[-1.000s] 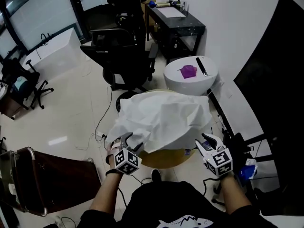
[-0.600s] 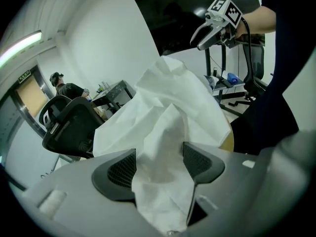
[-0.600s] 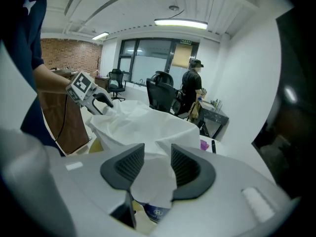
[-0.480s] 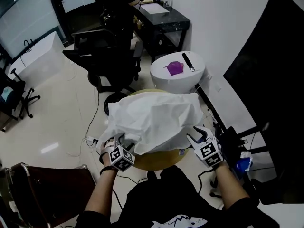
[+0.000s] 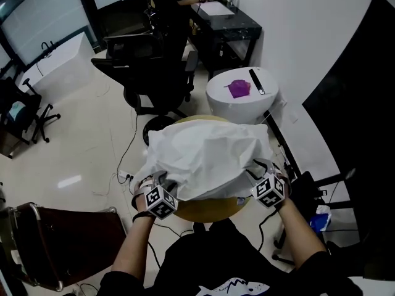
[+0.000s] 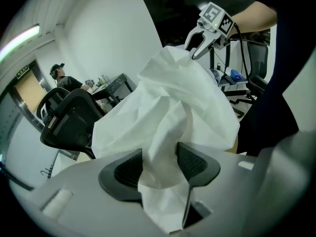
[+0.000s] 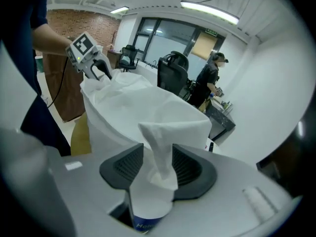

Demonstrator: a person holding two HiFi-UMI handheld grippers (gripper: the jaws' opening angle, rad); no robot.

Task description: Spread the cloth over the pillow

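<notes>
- The cloth [image 5: 207, 156] lies in a rumpled white mound over the round tan counter [image 5: 213, 207], and it hides whatever is under it.
- My left hand-held gripper [image 5: 162, 181] is at the cloth's near left corner. Its jaws have just been closing, and its pads [image 6: 129, 171] are clamped on a bunched fold.
- My right hand-held gripper [image 5: 258, 168] is at the near right corner. Its jaws have just been opening, with a twisted corner of cloth pinched between them.
- At the far right, a white counter [image 5: 247, 108] carries a purple object [image 5: 239, 89].
</notes>
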